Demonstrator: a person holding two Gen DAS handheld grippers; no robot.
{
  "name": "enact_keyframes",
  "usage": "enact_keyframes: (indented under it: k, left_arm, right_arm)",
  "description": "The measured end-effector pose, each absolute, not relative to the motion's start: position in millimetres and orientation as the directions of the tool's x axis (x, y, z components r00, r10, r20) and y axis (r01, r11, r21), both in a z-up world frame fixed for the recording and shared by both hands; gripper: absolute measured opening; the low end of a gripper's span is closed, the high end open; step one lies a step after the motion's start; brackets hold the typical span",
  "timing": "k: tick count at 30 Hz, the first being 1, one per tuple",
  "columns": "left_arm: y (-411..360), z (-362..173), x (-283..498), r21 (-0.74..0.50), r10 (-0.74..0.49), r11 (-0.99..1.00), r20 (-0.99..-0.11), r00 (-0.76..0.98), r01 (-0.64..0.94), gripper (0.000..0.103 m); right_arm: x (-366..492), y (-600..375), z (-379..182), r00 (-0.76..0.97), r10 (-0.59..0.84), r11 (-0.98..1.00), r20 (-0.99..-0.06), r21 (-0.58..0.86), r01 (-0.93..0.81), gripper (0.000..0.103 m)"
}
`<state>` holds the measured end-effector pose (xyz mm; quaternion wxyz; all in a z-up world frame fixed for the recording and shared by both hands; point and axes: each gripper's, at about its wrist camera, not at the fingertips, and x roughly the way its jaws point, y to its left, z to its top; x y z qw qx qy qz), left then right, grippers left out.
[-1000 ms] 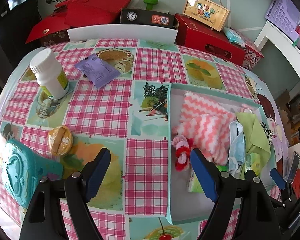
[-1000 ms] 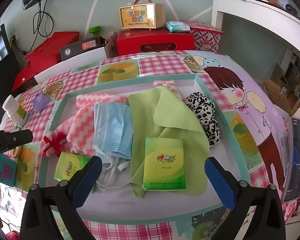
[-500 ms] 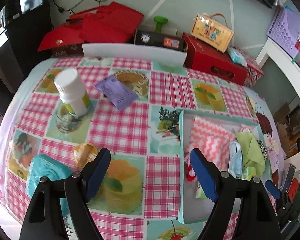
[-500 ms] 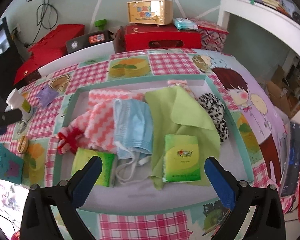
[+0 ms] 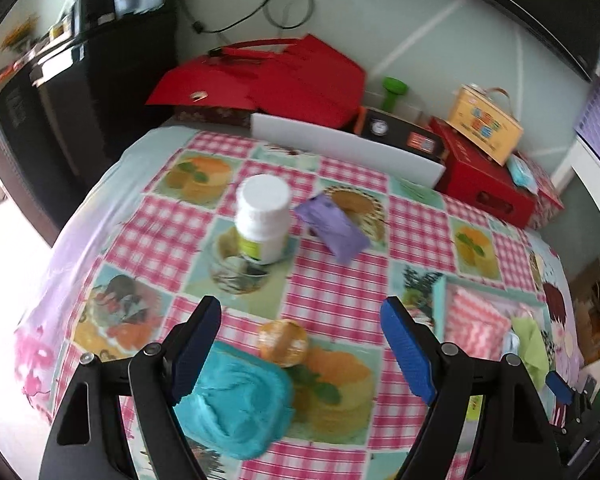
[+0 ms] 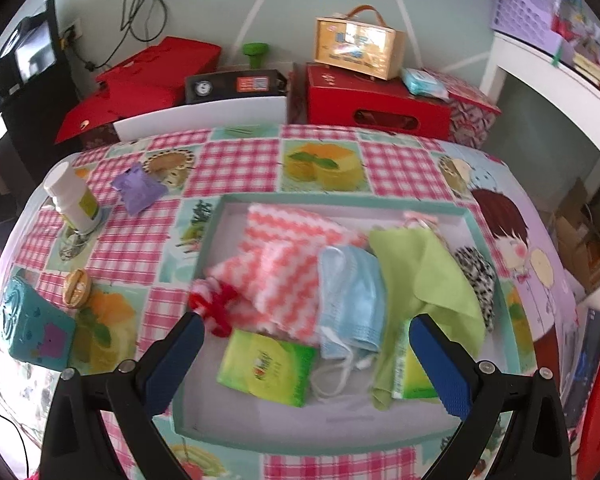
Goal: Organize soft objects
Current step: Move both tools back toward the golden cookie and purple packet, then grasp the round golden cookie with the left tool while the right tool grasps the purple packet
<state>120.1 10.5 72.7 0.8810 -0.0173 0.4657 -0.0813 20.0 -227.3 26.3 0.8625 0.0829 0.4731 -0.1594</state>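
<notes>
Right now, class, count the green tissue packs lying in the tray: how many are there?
2. One tissue pack lies at the tray's near left, below the pink striped cloth. The other is near right, partly behind the right gripper. More may hide under cloths.

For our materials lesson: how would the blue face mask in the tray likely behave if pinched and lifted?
The blue face mask lies draped and creased, so it would probably sag limply. It looks thin, so likely very light. Its loose ear loops may dangle and snag the green tissue pack.
</notes>
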Motion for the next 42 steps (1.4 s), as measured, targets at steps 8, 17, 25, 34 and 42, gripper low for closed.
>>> enact_keyframes:
  k: [8, 17, 25, 34, 42]
  left_arm:
    - [39.0, 65.6, 137.7, -0.122, -0.132, 0.991, -0.835, 0.535, 0.054, 0.082]
    - [44.5, 56.6, 170.4, -0.176, -0.203, 0.979, -0.875, 0.440, 0.101, 0.082]
    - [26.3, 24.2, 202.3, -0.135, -0.189, 0.953, -0.965, 0.184, 0.269, 0.082]
    - [-16.6, -19.6, 200.4, -0.108, -0.093, 0.916, -0.994, -0.055, 0.387, 0.082]
    - [-40.6, -45.7, 199.4, 0.003, 0.059, 0.893, -0.992, -0.109, 0.451, 0.082]
  right_arm:
    - [46.3, -209.1, 26.3, 0.504, -0.168, 0.952, -0.847, -0.008, 0.305, 0.103]
    - [89.6, -183.2, 33.6, 0.536, -0.098, 0.980, -0.839, 0.011, 0.197, 0.103]
    - [128.3, -160.3, 11.3, 0.478, -0.014, 0.995, -0.878, 0.036, 0.095, 0.103]
    - [197.1, -187.9, 9.7, 0.425, 0.183, 0.976, -0.887, 0.217, 0.034, 0.103]
    - [252.1, -160.8, -10.1, 0.335, 0.197, 0.980, -0.922, 0.176, -0.092, 0.103]
